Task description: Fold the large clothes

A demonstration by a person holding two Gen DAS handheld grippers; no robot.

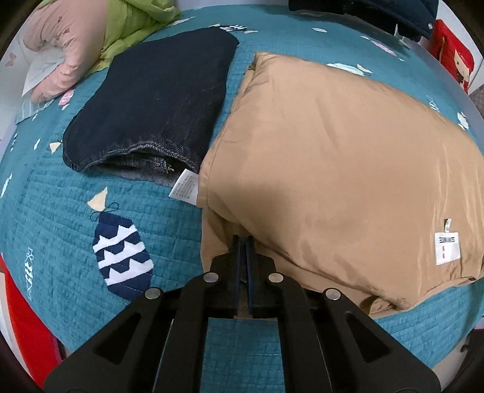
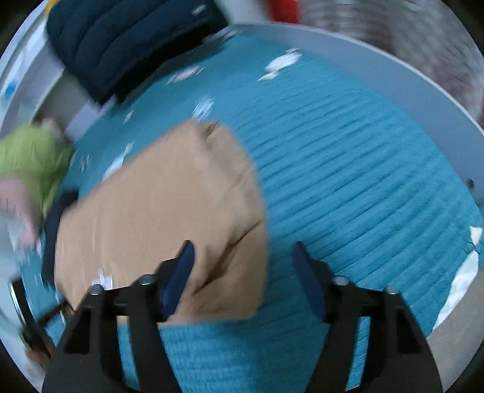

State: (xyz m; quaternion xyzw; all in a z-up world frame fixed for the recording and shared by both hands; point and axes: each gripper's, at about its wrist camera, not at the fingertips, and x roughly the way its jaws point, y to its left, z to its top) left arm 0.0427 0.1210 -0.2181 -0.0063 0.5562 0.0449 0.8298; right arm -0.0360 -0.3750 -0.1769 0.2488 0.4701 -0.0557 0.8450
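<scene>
- Pinching a fold at the near edge of the tan garment [image 1: 317, 157], the left gripper [image 1: 243, 241] has its dark blue pads almost together, with the cloth bunched around and between their tips.
- Spread wide, the right gripper [image 2: 242, 251] holds nothing; its left pad [image 2: 178, 278] lies over the tan garment [image 2: 163, 217], its other pad over the bare teal quilt [image 2: 348, 196], so the garment's edge runs between the jaws. No earlier view is given, and this view is blurred.
- Just beside the tan garment, in the left wrist view, lies a folded dark denim piece [image 1: 154, 99], its white care label [image 1: 184, 187] poking out against the tan cloth's corner.
- Farther off, at the quilt's far left, sit a green padded garment [image 1: 133, 27] and a pink one [image 1: 63, 48]; a navy quilted jacket [image 2: 121, 42] lies at the far edge.
- A white label [image 1: 447, 248] shows on the tan garment's right side.
- The tan garment rests folded on the teal quilt [image 1: 60, 211], lying straight ahead of both grippers.
</scene>
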